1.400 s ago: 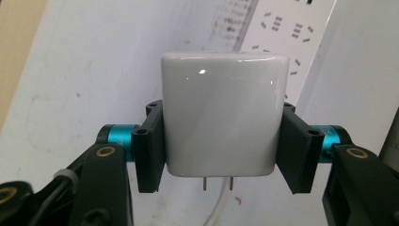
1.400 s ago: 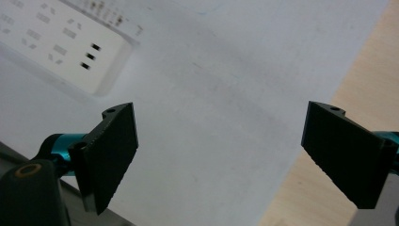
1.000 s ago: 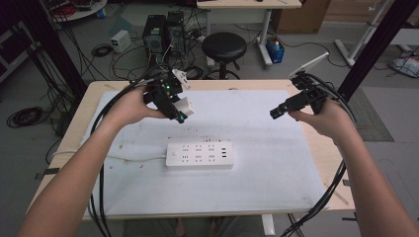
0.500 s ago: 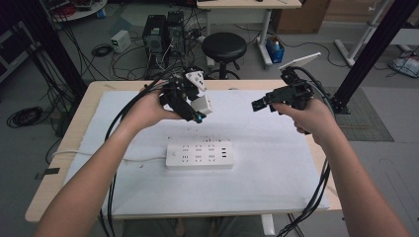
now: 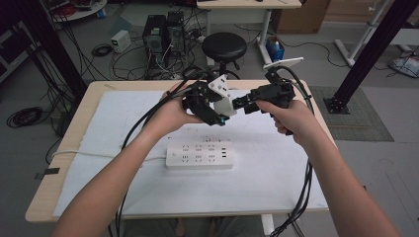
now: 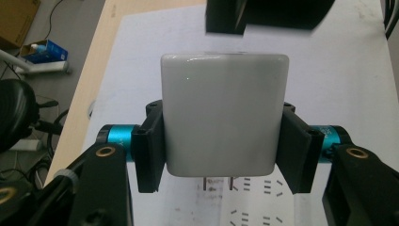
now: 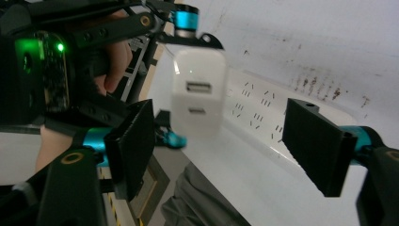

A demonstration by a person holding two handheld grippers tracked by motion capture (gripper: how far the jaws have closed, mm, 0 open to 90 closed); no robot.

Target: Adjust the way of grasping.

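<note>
Charger (image 6: 224, 115) between left tool (image 6: 226, 141) pads

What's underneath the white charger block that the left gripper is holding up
Below the white charger, clamped by the left gripper, lies the white power strip on the table's white mat. The charger's two prongs show; it covers part of the strip's sockets in the left gripper view.

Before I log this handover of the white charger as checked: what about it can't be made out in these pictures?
- High view: the white charger is small, and the left gripper covers its prongs.
- Left gripper view: its port face is turned away; its body hides most of both prongs.
- Right gripper view: motion blur smears the charger; the right gripper has been closing, whether its pads touch it is unclear.
- Power strip: socket markings too small.
</note>
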